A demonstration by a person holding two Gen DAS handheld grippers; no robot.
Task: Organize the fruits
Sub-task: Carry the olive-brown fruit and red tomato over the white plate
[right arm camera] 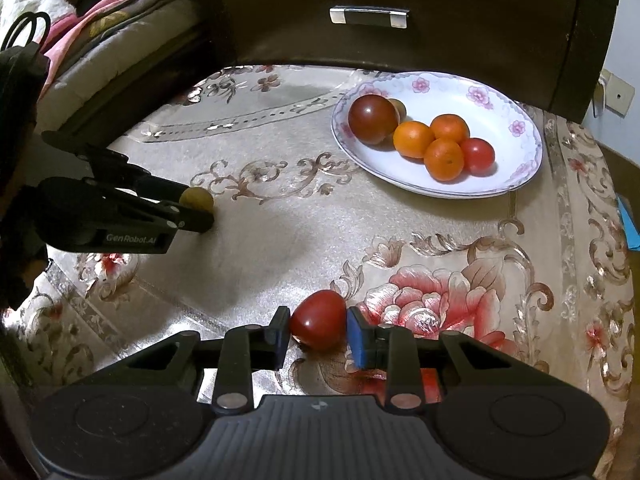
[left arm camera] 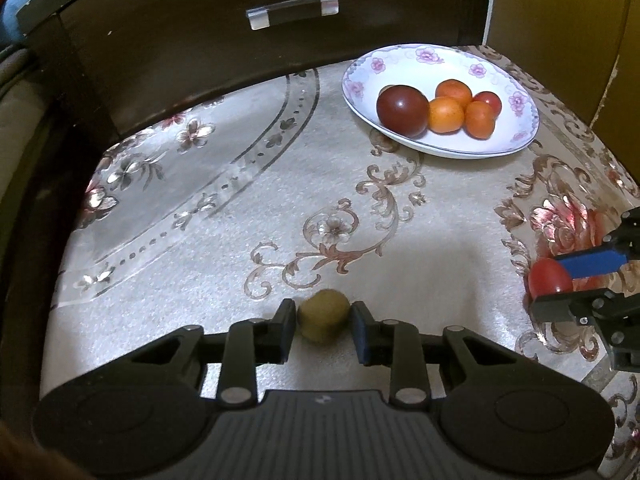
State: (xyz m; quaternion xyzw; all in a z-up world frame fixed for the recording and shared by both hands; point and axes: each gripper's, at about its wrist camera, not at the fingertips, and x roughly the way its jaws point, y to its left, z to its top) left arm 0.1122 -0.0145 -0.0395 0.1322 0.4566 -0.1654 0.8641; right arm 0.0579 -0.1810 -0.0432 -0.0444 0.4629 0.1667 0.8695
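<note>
Both claws sit low on the desk [left arm camera: 400,216], each straddling one stray fruit. Left claw [left arm camera: 323,326] has its jaws narrowed around a brownish-green kiwi [left arm camera: 323,316]; a thin gap shows on the right side, so I judge it not yet clamped. Right claw [right arm camera: 318,330] brackets a red tomato [right arm camera: 319,320] just as closely, the blue pad appearing to touch its skin (whether it truly grips, I cannot tell). Each fruit rests on the patterned cloth, well apart from the flowered plate [right arm camera: 516,160] at the far side, which already carries a dark tomato [right arm camera: 373,119], three oranges [right arm camera: 443,159] and a small red tomato [right arm camera: 477,155]. Gathering there seems the aim, so the two loose fruits are probably bound for that plate, taken one per hand to save a trip.

From the right wrist view, a small brown fruit peeks out behind the dark tomato; the left wrist view hides it entirely. That same view shows the left claw from the side, its fingers lying flat against the cloth. Left wrist view alone shows the kiwi's fuzzy top between the pads.
</note>
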